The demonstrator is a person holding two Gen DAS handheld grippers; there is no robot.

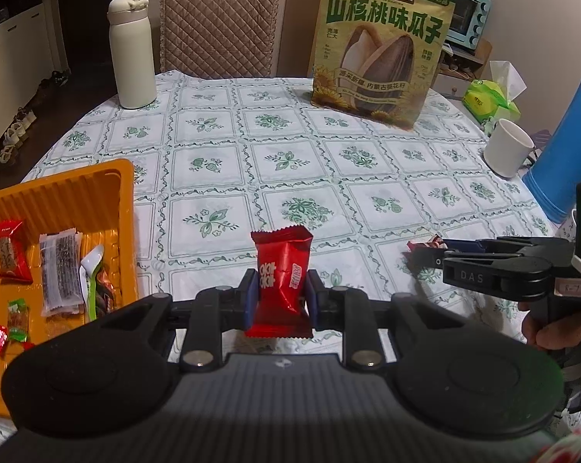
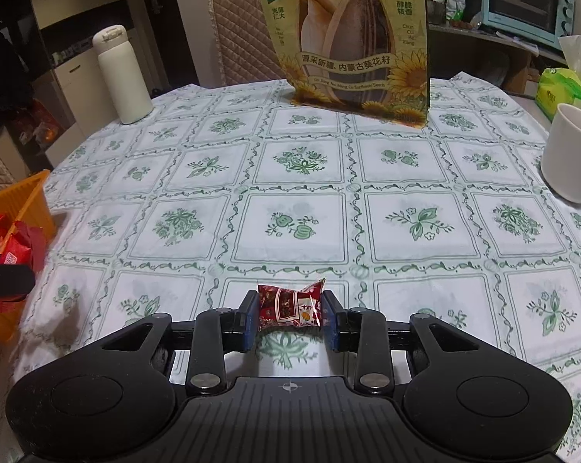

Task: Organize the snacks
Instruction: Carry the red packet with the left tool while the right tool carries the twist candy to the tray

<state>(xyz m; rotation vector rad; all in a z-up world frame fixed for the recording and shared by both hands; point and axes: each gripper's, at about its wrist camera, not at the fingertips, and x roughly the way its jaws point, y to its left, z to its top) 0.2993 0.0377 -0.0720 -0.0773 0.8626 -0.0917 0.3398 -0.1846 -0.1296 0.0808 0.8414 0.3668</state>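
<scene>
My left gripper [image 1: 282, 289] is shut on a bright red candy packet [image 1: 280, 254], held upright above the floral tablecloth. To its left lies an orange tray [image 1: 58, 189] holding several wrapped snacks. My right gripper [image 2: 290, 303] has its pads pressed on a small dark red snack packet [image 2: 290, 306] that rests on the cloth. In the left wrist view the right gripper [image 1: 425, 250] shows from the side with that packet [image 1: 429, 242] at its tips. The right wrist view shows the left gripper's red packet [image 2: 20, 247] at the left edge, beside the tray [image 2: 20, 200].
A large sunflower seed bag [image 1: 383, 46] stands at the table's far side. A white bottle [image 1: 131, 54] is at the far left. A white mug [image 1: 508, 146], a blue container [image 1: 568, 135] and a green tissue pack [image 1: 491, 100] sit on the right. A quilted chair [image 1: 219, 19] stands behind.
</scene>
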